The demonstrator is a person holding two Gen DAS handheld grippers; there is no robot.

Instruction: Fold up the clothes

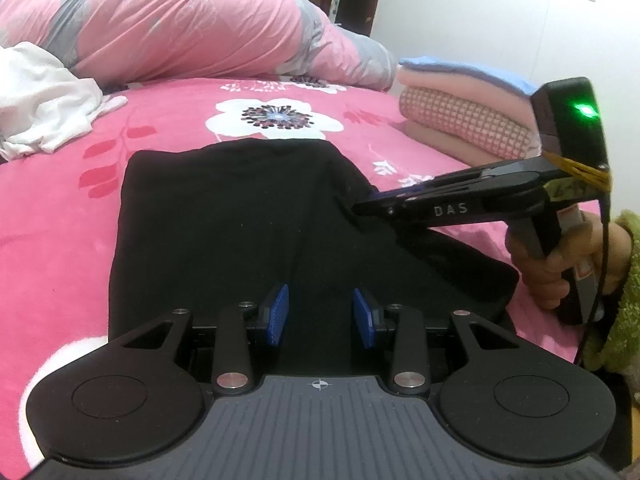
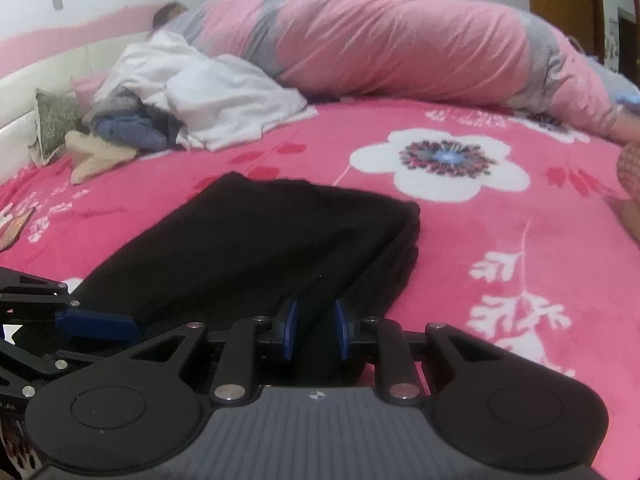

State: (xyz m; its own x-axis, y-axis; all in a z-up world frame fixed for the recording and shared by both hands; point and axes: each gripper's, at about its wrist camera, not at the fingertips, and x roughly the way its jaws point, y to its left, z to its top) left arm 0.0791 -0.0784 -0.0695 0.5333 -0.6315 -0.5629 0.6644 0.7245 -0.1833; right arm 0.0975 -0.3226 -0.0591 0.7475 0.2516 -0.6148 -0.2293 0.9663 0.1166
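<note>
Item: black knit garment (image 1: 224, 216), partly folded, laid flat on the bright pink flower-printed bedspread (image 1: 60, 240) at centre frame in both views.

Step in hand, as judged: a fold in progress, both claws being worked at the near edge of the cloth.

Left claw (image 1: 320, 314): blue pads set apart over the near hem at lower centre. Dark cloth fills the gap, but whether it is pinched cannot be told.

Right claw (image 2: 316, 330): pads narrowly spaced, a ridge of black fabric apparently gathered between them; judged clenched on the garment. In the left wrist view its tip is seen entering from the right, at the garment's right edge.

Next move, as judged: both edges to be lifted together and carried toward the far hem, kept level so that corners meet.

Shown only in the left view: a stack of folded towels, blue, peach and checked (image 1: 460, 108), at right; a hand in a green fuzzy sleeve (image 1: 552, 264).

Shown only in the right view: a heap of unfolded white and blue clothes (image 2: 192, 96), upper left.
</note>
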